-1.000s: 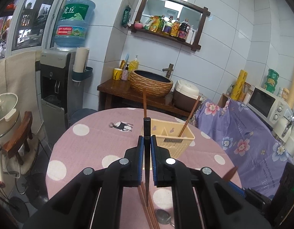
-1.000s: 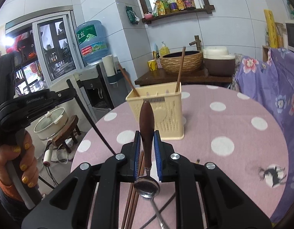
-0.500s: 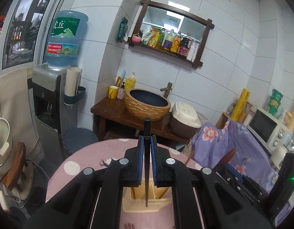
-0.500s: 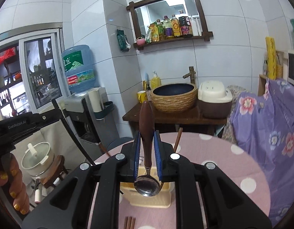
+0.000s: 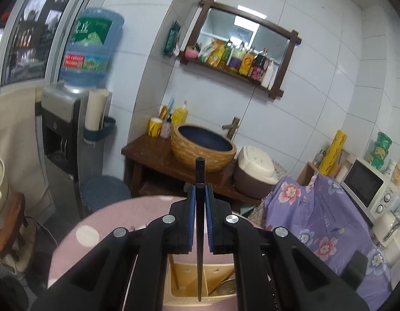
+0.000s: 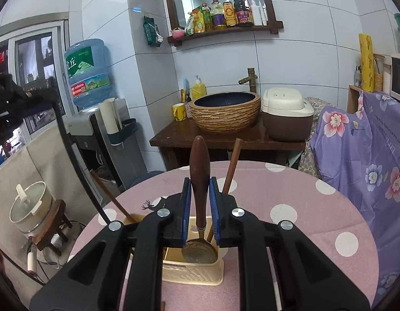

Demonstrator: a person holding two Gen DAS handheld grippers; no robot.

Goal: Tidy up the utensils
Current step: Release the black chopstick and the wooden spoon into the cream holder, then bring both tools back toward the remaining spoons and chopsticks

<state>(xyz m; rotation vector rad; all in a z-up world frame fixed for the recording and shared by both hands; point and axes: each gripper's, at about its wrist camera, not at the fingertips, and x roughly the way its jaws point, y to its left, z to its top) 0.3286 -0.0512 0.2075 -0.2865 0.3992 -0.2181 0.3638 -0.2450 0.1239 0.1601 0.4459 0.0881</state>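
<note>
My left gripper [image 5: 199, 194] is shut on a thin black chopstick [image 5: 199, 235] that stands upright, its lower tip hanging over the cream utensil holder [image 5: 202, 298]. Inside the holder lie a wooden chopstick and a spoon bowl. My right gripper [image 6: 200, 189] is shut on a spoon with a brown wooden handle [image 6: 199, 171]; its metal bowl [image 6: 199, 251] hangs down over the same holder [image 6: 192, 274]. Two brown chopsticks [image 6: 232, 165] lean out of the holder. The black chopstick [image 6: 78, 160] and the left gripper's body show at the left edge of the right wrist view.
The holder stands on a round pink table with white dots [image 6: 290, 207]. Behind it are a dark wooden stand with a woven basin [image 6: 225, 114], a rice cooker [image 6: 285, 116], a water dispenser [image 5: 67, 119] and a purple flowered cloth [image 6: 360, 150]. A stool with a pot [image 6: 31, 212] stands left.
Both grippers rose and moved forward over the table with their utensils still held. The holder went from ahead of the fingers to directly beneath them.
</note>
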